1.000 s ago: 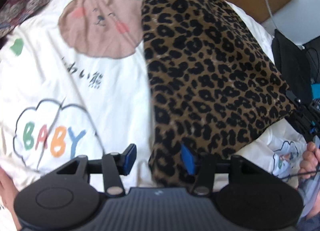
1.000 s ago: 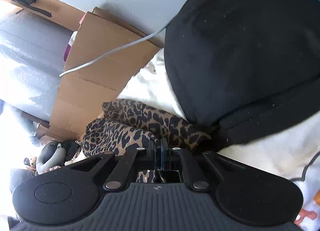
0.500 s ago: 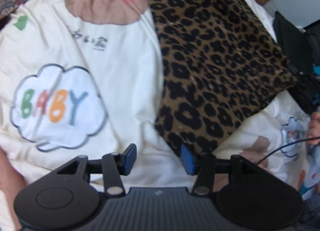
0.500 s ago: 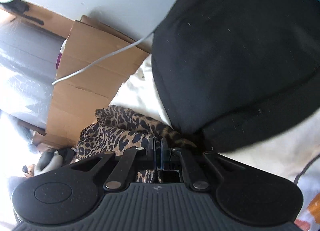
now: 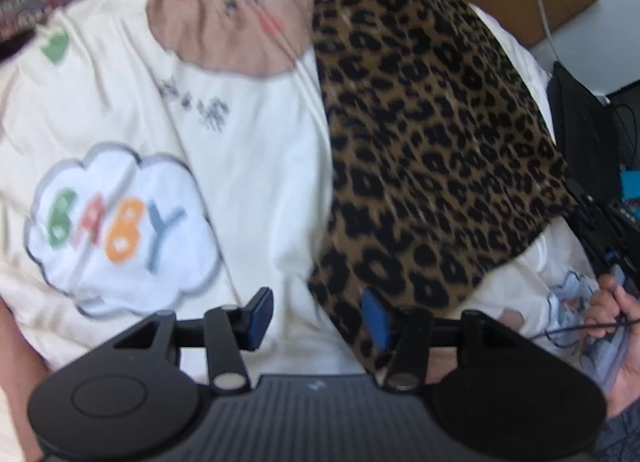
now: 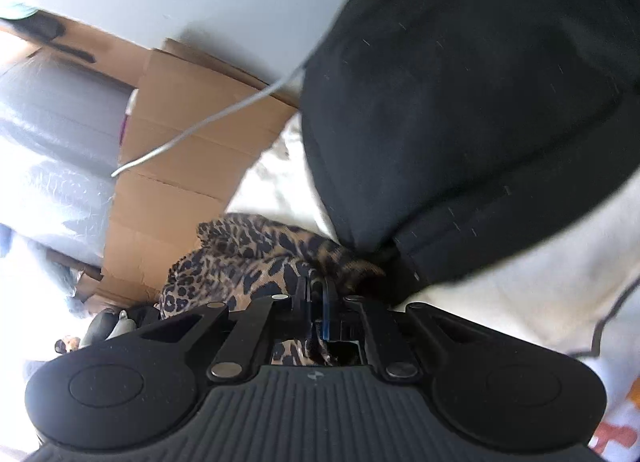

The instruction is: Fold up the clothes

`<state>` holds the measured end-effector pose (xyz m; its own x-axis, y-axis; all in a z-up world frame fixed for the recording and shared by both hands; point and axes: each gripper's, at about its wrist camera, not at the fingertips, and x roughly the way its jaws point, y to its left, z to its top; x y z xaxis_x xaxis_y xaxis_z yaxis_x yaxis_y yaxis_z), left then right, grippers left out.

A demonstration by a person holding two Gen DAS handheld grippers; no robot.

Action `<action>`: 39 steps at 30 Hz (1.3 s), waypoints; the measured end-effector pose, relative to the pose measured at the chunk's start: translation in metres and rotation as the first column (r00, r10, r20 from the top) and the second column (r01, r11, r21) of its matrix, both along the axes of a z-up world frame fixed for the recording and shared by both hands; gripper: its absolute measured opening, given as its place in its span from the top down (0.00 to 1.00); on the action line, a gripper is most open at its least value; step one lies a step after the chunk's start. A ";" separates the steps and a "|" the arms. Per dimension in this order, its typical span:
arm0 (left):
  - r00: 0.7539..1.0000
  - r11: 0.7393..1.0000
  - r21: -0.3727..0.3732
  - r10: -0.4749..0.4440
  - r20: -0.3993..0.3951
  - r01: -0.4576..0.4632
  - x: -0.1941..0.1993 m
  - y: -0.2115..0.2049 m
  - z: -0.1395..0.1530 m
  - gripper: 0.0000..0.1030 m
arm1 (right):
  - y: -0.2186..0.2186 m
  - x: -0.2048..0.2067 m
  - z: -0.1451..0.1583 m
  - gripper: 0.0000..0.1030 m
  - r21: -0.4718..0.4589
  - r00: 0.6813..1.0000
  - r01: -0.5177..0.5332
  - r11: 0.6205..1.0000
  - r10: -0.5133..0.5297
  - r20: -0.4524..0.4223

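Observation:
A leopard-print garment (image 5: 424,134) lies spread along the right half of a white printed bedsheet (image 5: 248,150). My left gripper (image 5: 318,320) is open just above the sheet, its right blue pad at the garment's near corner and its left pad over bare sheet. In the right wrist view the same leopard-print garment (image 6: 240,262) bunches up in front of my right gripper (image 6: 318,294), which is shut on its edge, with cloth showing between and below the fingers.
A black garment or bag (image 6: 480,102) lies on the sheet right beside the right gripper. Cardboard boxes (image 6: 188,150) and a grey cable (image 6: 208,122) stand behind the bed. A hand (image 5: 612,310) holds the other gripper at the right edge.
My left gripper has dropped back toward the garment's near corner, after being drawn away from it half a second ago. The right gripper stays shut on the leopard cloth and has shifted slightly.

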<state>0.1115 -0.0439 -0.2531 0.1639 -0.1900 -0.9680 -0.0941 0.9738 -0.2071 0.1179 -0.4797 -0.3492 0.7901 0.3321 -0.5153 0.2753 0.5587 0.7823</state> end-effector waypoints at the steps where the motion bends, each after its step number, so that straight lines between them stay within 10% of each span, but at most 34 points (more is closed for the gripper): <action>1: 1.000 1.000 0.006 -0.002 0.012 0.001 0.006 0.001 0.003 0.49 | -0.001 0.001 0.003 0.97 -0.013 1.000 0.002 1.000 -0.002 0.006; 9: 0.997 0.997 -0.033 0.074 0.027 -0.073 0.074 -0.006 0.019 0.52 | -0.005 0.010 0.004 0.97 -0.101 0.999 -0.004 0.995 0.000 -0.039; 20: 0.979 0.998 -0.013 -0.059 0.196 0.063 0.212 -0.101 0.059 0.55 | -0.006 0.006 0.007 0.98 -0.125 0.999 0.004 0.992 -0.010 -0.044; 32: 0.979 0.996 0.041 -0.089 0.181 0.083 0.284 -0.167 0.050 0.57 | -0.007 0.005 0.009 0.98 -0.126 0.999 -0.015 0.992 0.009 -0.048; 39: 0.989 0.997 0.054 -0.058 0.136 0.051 0.304 -0.174 0.024 0.81 | -0.009 0.006 0.008 0.98 -0.119 0.999 -0.017 0.993 0.011 -0.050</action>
